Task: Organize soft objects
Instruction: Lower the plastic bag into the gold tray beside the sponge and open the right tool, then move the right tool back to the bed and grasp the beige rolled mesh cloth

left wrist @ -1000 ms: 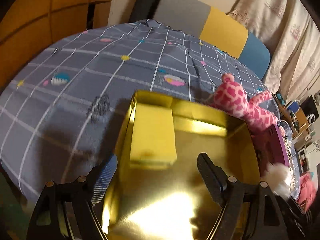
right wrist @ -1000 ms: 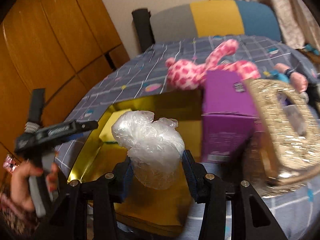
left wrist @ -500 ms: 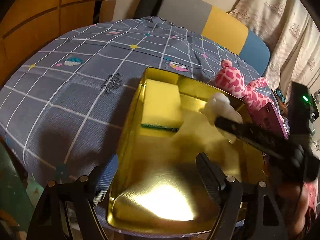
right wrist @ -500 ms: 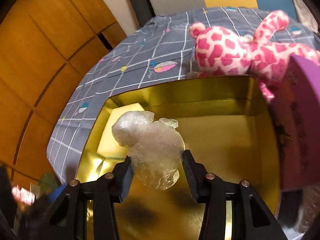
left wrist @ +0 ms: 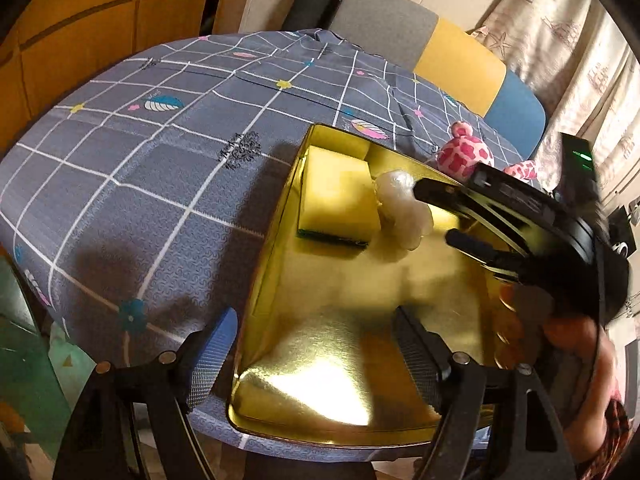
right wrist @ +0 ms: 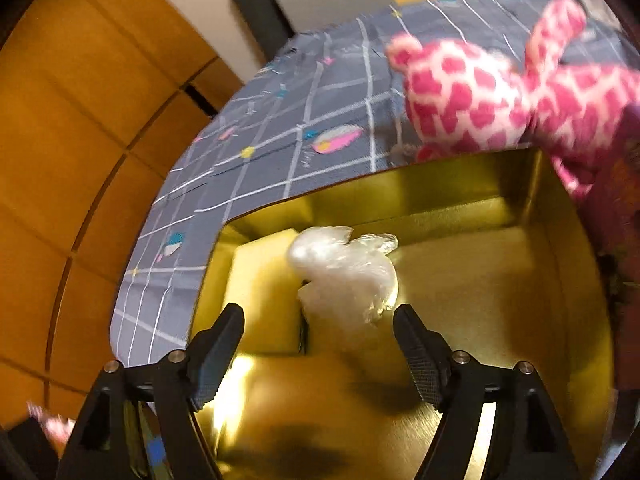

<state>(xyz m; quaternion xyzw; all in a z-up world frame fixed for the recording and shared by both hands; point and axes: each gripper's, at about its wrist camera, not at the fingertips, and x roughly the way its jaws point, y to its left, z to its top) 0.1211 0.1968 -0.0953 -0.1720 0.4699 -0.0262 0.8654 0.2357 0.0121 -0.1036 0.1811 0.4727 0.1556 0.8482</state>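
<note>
Hovering over the shiny gold metal tray (right wrist: 472, 184), the right gripper (right wrist: 318, 344) has its two black jaws spread wide, and nothing is between them. The crumpled ball of clear plastic film (right wrist: 346, 270) lies just ahead of the fingertips, inside the tray, touching the yellow rectangular sponge (right wrist: 264, 300) that sits in the far left corner. In the left wrist view the same plastic ball (left wrist: 404, 212) appears beside the sponge (left wrist: 338, 200), with one black finger of the right gripper (left wrist: 440, 216) very near it or perhaps brushing it; I cannot tell if they touch.

The left gripper (left wrist: 310, 354) is also spread open and holds nothing. It waits at the near edge of the tray (left wrist: 260, 280), one jaw over the grey checked tablecloth (left wrist: 140, 160) and one over the gold floor.

The pink and white spotted plush toy (right wrist: 500, 100) lies on the cloth just behind the far wall of the tray, not yet inside. I judge it is the next soft thing to collect.

What could go wrong: the plastic ball is very light, so a finger that pulls back carelessly may drag it or flick it out. The tray floor looks smooth, so a push on the wall may slide the whole tray. The plush toy is long and floppy; a grip on one limb may let the body catch on the tray rim.
</note>
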